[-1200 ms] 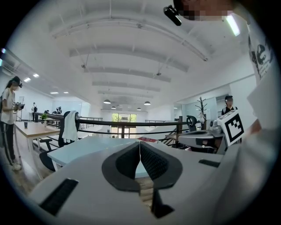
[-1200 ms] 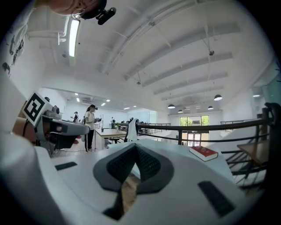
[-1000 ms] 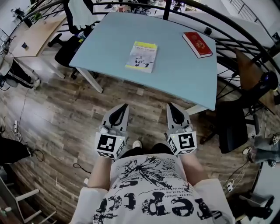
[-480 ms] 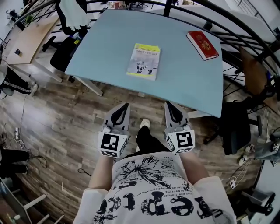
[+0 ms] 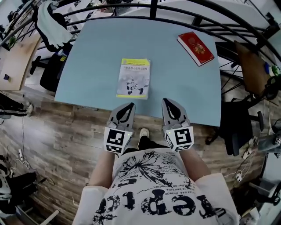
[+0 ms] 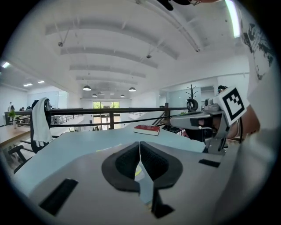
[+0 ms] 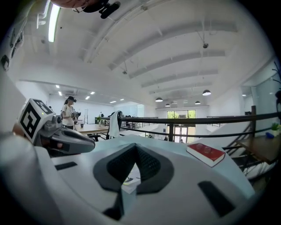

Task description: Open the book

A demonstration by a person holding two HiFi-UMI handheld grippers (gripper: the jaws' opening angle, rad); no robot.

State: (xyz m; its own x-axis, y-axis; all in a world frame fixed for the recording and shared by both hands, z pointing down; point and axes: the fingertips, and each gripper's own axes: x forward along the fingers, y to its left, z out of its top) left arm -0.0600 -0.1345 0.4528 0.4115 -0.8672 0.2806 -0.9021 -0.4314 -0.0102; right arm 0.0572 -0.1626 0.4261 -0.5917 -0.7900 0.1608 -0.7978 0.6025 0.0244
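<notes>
A closed paperback with a yellow-and-white cover lies flat near the middle of the pale blue table. A closed red book lies at the table's far right; it also shows in the left gripper view and the right gripper view. My left gripper and right gripper hover side by side at the table's near edge, both shut and holding nothing. The left tip sits just short of the paperback's near edge.
A black railing curves behind the table. Dark office chairs stand at the left and right. A white garment hangs over the rail at the left. Wooden floor lies below me.
I have stepped toward the table. Both grippers, earlier over the floor, now reach its near edge, and the paperback lies much closer to them.
</notes>
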